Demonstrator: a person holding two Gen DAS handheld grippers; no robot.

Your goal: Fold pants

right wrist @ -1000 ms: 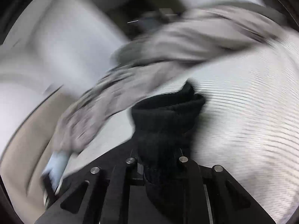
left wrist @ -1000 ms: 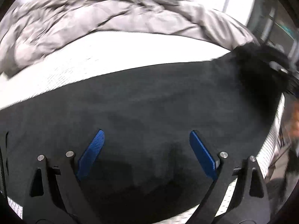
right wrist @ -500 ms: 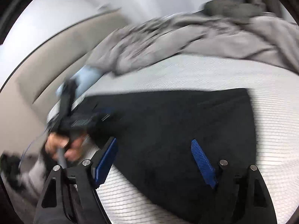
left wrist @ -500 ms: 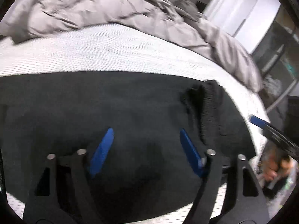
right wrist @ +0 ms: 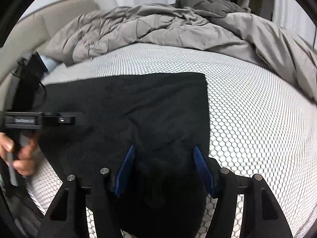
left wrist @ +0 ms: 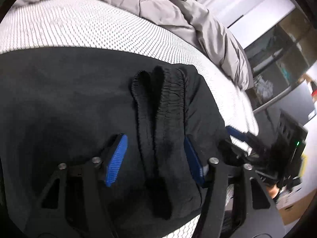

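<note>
Black pants (left wrist: 69,103) lie flat on a white mesh mattress (left wrist: 83,25), folded lengthwise. Their ribbed elastic cuffs (left wrist: 168,99) lie on top of the fabric, running between the fingers of my left gripper (left wrist: 154,154), which is open just above them. In the right wrist view the pants (right wrist: 138,107) spread as a dark rectangle; my right gripper (right wrist: 164,166) is open and empty over their near right part. The left gripper's body (right wrist: 39,120) and the hand holding it show at the left edge there.
A crumpled grey duvet (right wrist: 178,25) is piled along the far side of the mattress (right wrist: 257,119). A beige headboard (right wrist: 39,25) stands at the far left. Shelves and a cardboard box (left wrist: 293,208) lie past the mattress's right edge in the left wrist view.
My right gripper let go of the cuff end it carried, laid it over the pants, opened and drew back. My left gripper stayed open and shifted toward the cuffs.
</note>
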